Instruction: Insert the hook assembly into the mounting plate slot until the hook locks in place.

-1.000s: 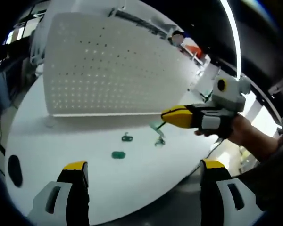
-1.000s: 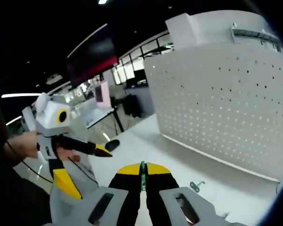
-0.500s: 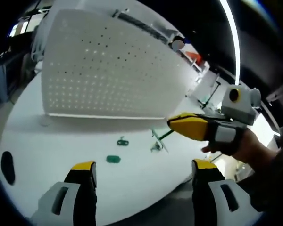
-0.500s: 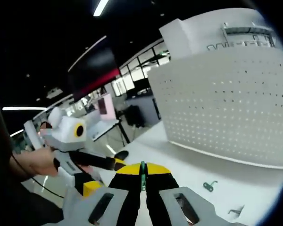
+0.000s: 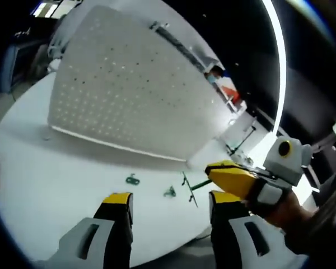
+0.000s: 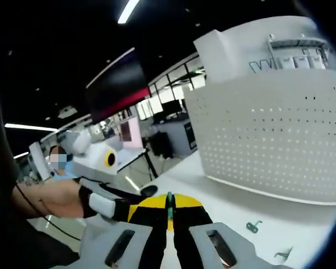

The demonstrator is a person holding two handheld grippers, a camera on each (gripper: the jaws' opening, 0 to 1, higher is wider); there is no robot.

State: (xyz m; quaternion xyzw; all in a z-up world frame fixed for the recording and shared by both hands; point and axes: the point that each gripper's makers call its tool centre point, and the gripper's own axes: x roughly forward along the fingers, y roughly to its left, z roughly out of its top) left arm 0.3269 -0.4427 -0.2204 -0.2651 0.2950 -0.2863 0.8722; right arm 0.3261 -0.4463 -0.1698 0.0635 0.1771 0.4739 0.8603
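1. Jaws on the right gripper (image 6: 169,216) are pressed together on a thin green hook (image 6: 169,203), whose tip stands up between the yellow pads; the left gripper (image 5: 169,204) is spread wide and carries nothing.

2. Seen from the left gripper view, the right gripper (image 5: 231,175) comes in from the right with the green hook (image 5: 195,184) jutting out ahead of it, low over the white table (image 5: 50,185) and well short of the pegboard (image 5: 129,95).

3. Two small green pieces (image 5: 133,179) lie loose on the table, in front of the board's lower edge; the right gripper view shows one of them (image 6: 252,226) too.

4. By the look of it, the carry toward the white perforated pegboard (image 6: 280,140) is under way, with insertion not yet begun.

5. Doing it well likely means squaring the hook to the board's face, choosing one row of holes, and pushing straight in without twisting in the grip.

6. Long axis of the hook runs along the jaws, tip forward toward the table's middle rather than squarely at the board.
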